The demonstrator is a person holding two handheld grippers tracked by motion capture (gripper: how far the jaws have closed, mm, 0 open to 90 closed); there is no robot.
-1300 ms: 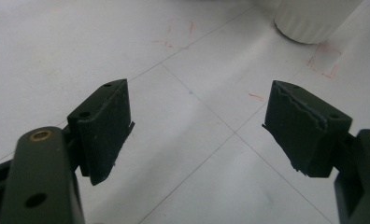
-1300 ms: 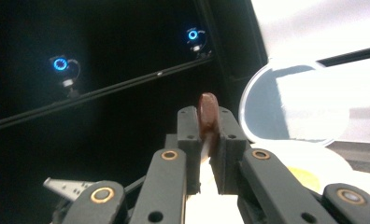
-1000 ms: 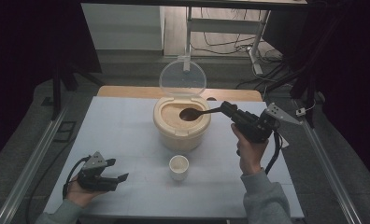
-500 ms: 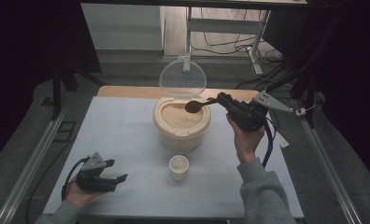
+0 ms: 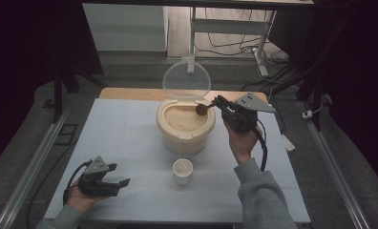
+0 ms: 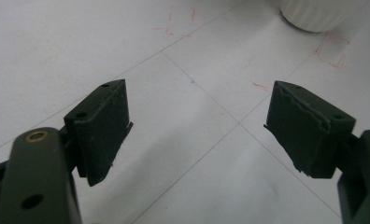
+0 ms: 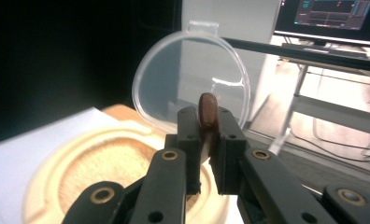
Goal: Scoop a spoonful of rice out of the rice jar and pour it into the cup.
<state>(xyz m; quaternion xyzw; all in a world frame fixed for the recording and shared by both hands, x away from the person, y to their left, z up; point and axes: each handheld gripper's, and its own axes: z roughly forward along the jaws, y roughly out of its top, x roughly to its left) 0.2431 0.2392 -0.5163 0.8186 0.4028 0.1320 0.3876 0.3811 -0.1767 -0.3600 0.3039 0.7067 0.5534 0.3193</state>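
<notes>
Right claw (image 5: pixel 215 106) clamps a brown spoon (image 5: pixel 201 109) over the right rim of an open cream container (image 5: pixel 184 125) of pale grain; left claw (image 5: pixel 114 175) rests wide and empty on the worktop (image 5: pixel 130 129); tilting the spoon on the way to the small cup (image 5: pixel 183 171) would likely spill grain.

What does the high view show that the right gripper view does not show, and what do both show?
High view alone: the small white cup on the pale table mat, and the left gripper, jaws open, resting low. Right gripper view alone: a dark monitor screen in the background. Both: the right gripper shut on the brown wooden spoon, the cream round container of grain, and its upright clear lid.
</notes>
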